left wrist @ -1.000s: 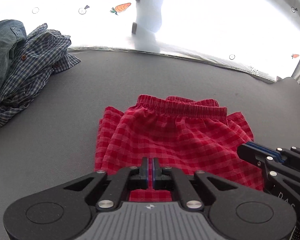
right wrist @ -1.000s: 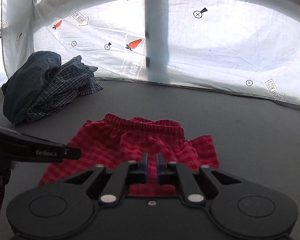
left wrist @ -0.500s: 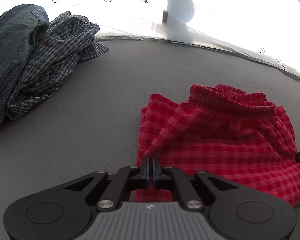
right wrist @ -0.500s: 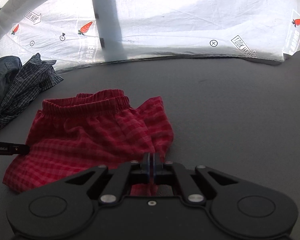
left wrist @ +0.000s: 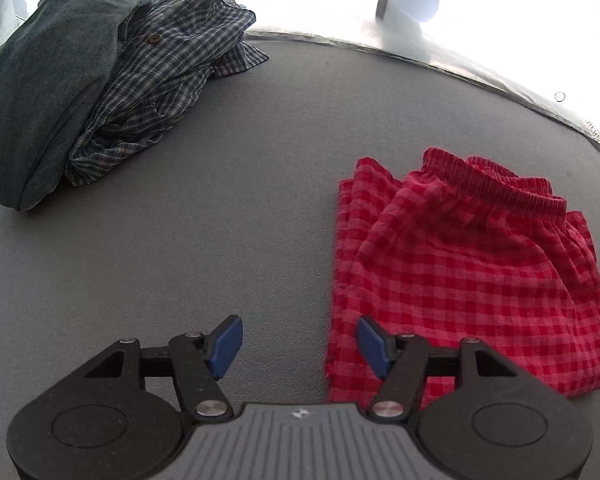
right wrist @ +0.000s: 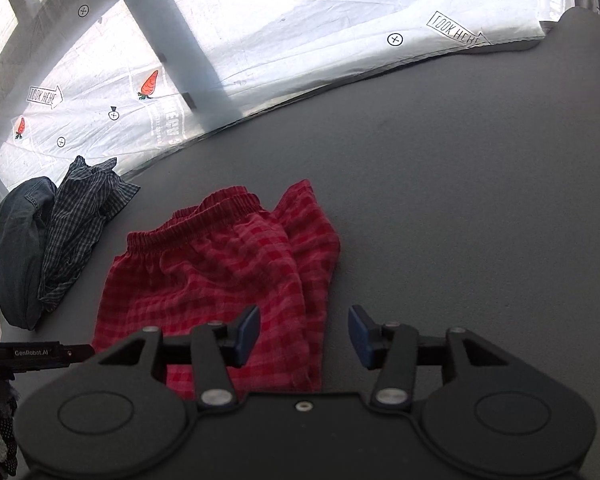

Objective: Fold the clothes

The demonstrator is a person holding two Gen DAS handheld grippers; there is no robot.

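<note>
The left claw [left wrist: 299, 347] is spread wide with nothing between its blue pads [left wrist: 225, 345], hovering low over the grey counter [left wrist: 228, 216]. Its right-hand pad sits over the lower left edge of the red checked shorts [left wrist: 468, 264], while the other pad is over bare counter; whether that pad touches the cloth cannot be told.

The right claw [right wrist: 304, 334] is likewise wide apart and holds nothing. One blue pad [right wrist: 247, 334] lies over the lower right part of the red checked shorts [right wrist: 220, 276], the other over bare grey counter [right wrist: 460, 200] just beside the fabric's right edge.

The shorts lie on the counter between the two claws, elastic waistband on the far side, with the side parts turned in under or over the middle panel (the layering is hard to make out at the edges). The cloth is somewhat rumpled near the waistband.

Well apart from the shorts, at the far left of the counter, a bundled denim garment [left wrist: 48, 92] lies touching a crumpled blue plaid shirt [left wrist: 160, 72]. Along the far side of the counter hangs a bright white sheet [right wrist: 320, 32] printed with carrots, small target marks and "LOOK HERE" arrows. The tip of the left tool shows at the left edge of the right wrist view
</note>
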